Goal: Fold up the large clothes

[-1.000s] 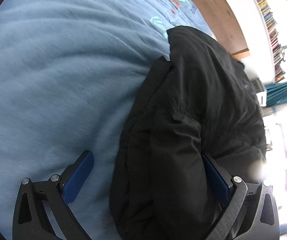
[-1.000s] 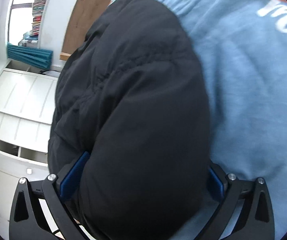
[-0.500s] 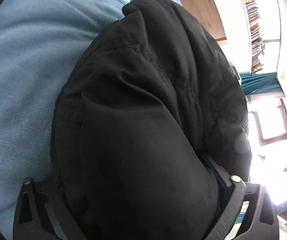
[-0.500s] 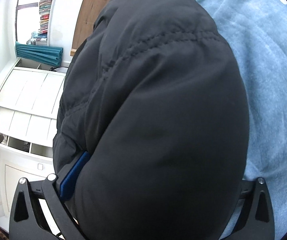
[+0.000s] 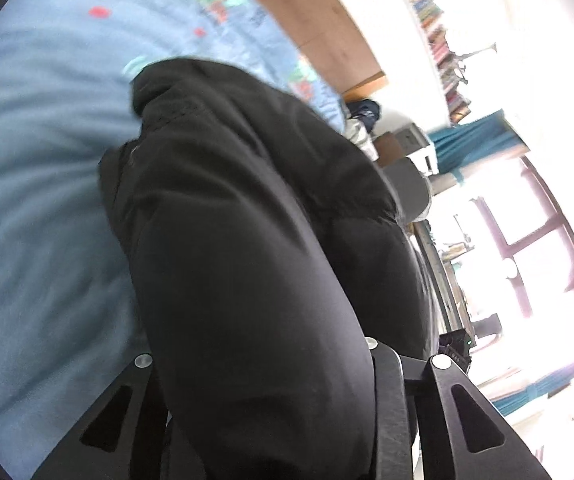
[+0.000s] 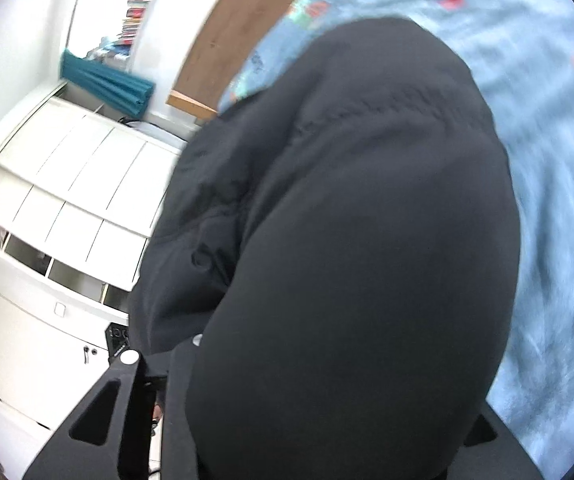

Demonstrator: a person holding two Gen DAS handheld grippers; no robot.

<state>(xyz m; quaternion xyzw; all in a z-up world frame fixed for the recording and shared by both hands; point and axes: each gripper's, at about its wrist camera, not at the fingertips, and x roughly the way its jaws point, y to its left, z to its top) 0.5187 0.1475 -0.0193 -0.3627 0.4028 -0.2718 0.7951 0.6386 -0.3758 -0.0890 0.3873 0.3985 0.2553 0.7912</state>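
Both grippers, left (image 5: pixel 261 376) and right (image 6: pixel 351 364), are pinching bulky folds of the black padded jacket (image 5: pixel 247 240), held bunched above the light blue printed bedspread (image 5: pixel 39 208). Slick, thick padding could slide free of either pinch, undoing the fold. No containers show beside the bedspread.

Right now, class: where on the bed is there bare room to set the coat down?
Bare blue bedspread lies left of the black coat in the left view, and right of it in the right view. The bed edge by the wooden headboard and white cabinet is crowded.
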